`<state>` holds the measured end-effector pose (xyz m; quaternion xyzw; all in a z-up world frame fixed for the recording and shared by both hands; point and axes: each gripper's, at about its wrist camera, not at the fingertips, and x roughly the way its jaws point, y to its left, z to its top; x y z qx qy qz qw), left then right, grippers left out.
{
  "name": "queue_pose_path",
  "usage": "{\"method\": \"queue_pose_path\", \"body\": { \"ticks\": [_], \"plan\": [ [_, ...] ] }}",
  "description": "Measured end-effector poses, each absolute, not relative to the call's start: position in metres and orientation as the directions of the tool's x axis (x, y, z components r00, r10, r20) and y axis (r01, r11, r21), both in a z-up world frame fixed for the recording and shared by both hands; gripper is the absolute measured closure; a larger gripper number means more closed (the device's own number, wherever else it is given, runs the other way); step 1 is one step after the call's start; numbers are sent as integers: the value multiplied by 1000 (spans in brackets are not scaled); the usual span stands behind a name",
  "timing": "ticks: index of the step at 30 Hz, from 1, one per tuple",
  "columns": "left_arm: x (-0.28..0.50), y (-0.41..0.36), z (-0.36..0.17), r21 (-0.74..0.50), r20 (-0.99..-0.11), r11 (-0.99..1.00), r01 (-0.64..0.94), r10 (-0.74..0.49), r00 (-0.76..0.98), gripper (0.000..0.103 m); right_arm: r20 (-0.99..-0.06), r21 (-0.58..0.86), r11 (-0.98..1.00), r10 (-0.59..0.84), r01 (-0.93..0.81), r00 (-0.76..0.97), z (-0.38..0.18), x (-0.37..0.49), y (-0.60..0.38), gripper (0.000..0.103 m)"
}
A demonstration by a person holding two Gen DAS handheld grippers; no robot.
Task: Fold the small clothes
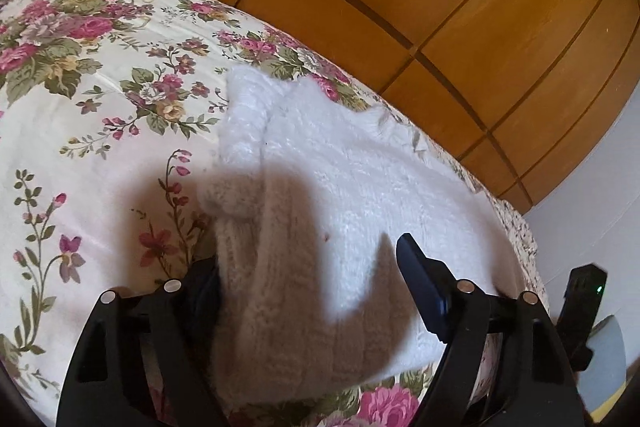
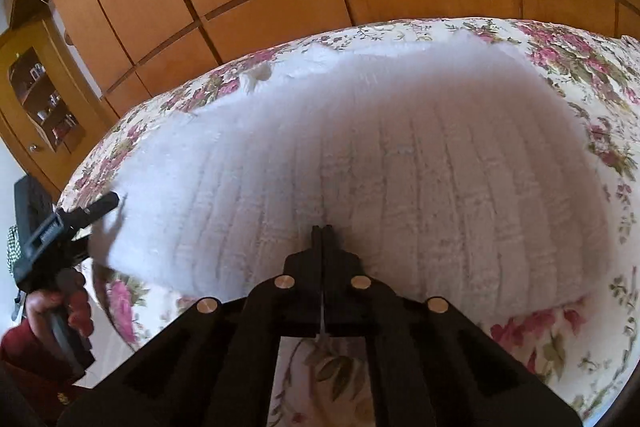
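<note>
A small white knitted sweater [image 1: 320, 187] lies flat on the floral bedspread [image 1: 80, 107]. My left gripper [image 1: 308, 275] is open, its fingers either side of the sweater's near hem; the left finger is hidden under the knit. In the right wrist view the sweater [image 2: 400, 155] fills the middle. My right gripper [image 2: 322, 231] is shut, its fingertips pressed together over the sweater's near edge; whether knit is pinched between them I cannot tell. The left gripper [image 2: 100, 207] also shows in the right wrist view, at the sweater's left edge.
The bedspread [image 2: 600, 99] covers the bed. A wooden panelled wardrobe [image 1: 440, 7] stands behind the bed. A glass-door cabinet [image 2: 40, 99] is at the far left. The person's hand in a red sleeve [image 2: 48, 315] holds the left gripper.
</note>
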<state>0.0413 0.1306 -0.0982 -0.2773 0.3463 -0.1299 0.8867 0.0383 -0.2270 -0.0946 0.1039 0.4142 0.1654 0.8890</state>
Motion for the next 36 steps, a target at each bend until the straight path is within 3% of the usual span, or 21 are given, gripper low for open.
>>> {"method": "queue_pose_path", "body": {
  "ticks": [6,8,10,16,30,33,36],
  "plan": [
    [53,128,-98,-624,-518,780,45,-456,724,25,-681,303,931,360,-202,638,-97,31,-223,103],
    [57,125,-98,-622,-524,782,47,-459,717,36,-680,306,931,360,-199,639,-97,31,-223,103],
    [63,125,-103,-640,-529,767,44,-482,699,57,-676,320,928,366,-194,640,-97,30,-226,103],
    [70,135,-111,-725,-500,689,15,-541,676,81,-671,347,921,374,-175,640,-97,29,-228,103],
    [77,86,-17,-677,-360,697,235,-592,721,85,-663,421,896,409,-139,628,-97,32,-236,103],
    [84,69,-5,-667,-350,695,270,-611,710,85,-645,463,875,441,-141,624,-91,30,-242,98],
    [90,56,5,-659,-342,691,298,-628,699,85,-623,453,877,438,-157,648,-77,22,-250,83]
  ]
}}
